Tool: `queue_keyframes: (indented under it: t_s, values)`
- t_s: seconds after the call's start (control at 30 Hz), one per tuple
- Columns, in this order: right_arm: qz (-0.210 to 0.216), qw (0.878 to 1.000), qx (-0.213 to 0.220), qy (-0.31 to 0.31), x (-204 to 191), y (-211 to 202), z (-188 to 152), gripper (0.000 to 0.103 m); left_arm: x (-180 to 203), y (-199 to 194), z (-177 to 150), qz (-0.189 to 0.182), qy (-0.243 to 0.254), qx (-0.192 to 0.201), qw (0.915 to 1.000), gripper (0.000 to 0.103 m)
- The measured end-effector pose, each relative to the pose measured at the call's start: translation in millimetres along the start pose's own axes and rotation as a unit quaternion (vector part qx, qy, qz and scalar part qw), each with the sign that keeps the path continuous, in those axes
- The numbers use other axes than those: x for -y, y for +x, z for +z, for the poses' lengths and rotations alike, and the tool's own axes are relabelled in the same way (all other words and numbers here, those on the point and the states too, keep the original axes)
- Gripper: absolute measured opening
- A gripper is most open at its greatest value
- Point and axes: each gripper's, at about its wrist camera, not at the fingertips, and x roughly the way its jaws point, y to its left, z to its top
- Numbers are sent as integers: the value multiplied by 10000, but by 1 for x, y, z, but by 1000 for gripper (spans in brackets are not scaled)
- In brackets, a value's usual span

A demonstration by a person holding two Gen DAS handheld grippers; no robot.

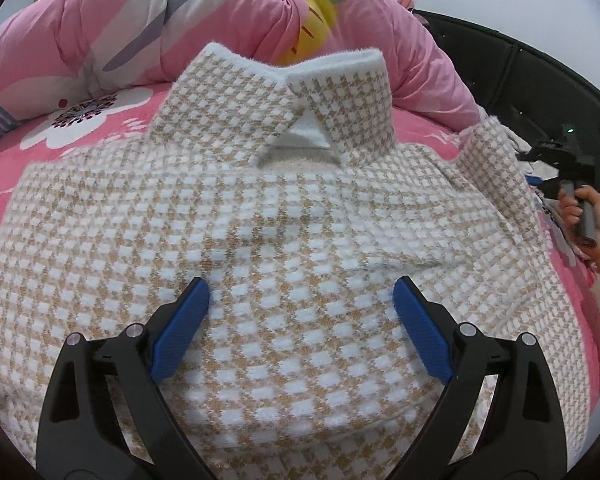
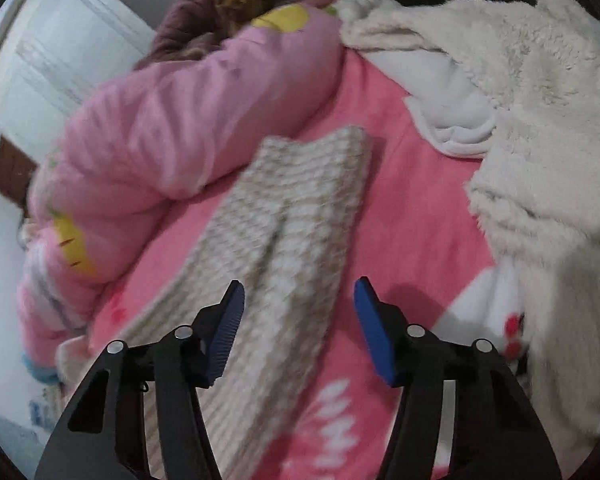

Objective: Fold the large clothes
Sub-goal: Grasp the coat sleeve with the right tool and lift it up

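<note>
Blue ribbed pads mark the left claw [image 1: 301,330], held wide apart above the chest of a beige-and-white houndstooth knitted jacket with a fuzzy white collar [image 1: 284,208]; nothing is gripped between them. The right claw [image 2: 299,330] is seen about half open and empty, one pad over the jacket's long checked sleeve [image 2: 284,220], the other over the pink floral bedsheet [image 2: 416,200]; the view is blurred, so contact with the sleeve cannot be told.

The jacket is spread front-up on the bed, collar towards a bulky pink quilted duvet printed with yellow fruit [image 1: 172,28], the sleeve stretched out to one side. At the edge of the left view a person's hand [image 1: 588,220] is seen around a grey handle. A heap of cream fleece blanket [image 2: 540,120] lies beyond the sleeve, well apart from it.

The step in hand is judged to be the folding-in of the sleeve. It would be done best by pinching the sleeve near the cuff, both layers taken together, and carrying it flat across the chest while the body is kept from sliding by the left claw. The thick knit is likely to spring back unless the crease is pressed.

White lettering is printed on the bedsheet near the right claw, but cannot be read.
</note>
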Motion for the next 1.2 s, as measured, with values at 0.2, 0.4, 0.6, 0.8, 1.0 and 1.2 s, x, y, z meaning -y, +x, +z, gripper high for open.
queue_keyframes:
  t_s: [0.2, 0.4, 0.6, 0.8, 1.0, 1.2]
  values:
    - [101, 9999, 109, -10, 4, 4, -13, 12, 2, 2, 0, 33, 11, 1, 10000, 90]
    - [65, 9963, 681, -525, -26, -51, -21, 9, 2, 2, 0, 37, 13, 1, 10000, 90]
    - [-105, 9847, 1355, -1095, -67, -139, -33, 9, 2, 2, 0, 17, 1, 13, 10000, 90]
    - [-273, 9684, 1858, -1640, -123, -207, -62, 9, -3, 0, 1, -79, -81, 29, 9999, 90]
    - [-121, 9540, 2073, -2161, -196, -246, -104, 9, -14, -33, 11, 42, -330, 167, 9993, 90]
    - [331, 9383, 2026, -2784, -280, -255, -162, 9, -67, -69, 7, 394, -900, 26, 9952, 79]
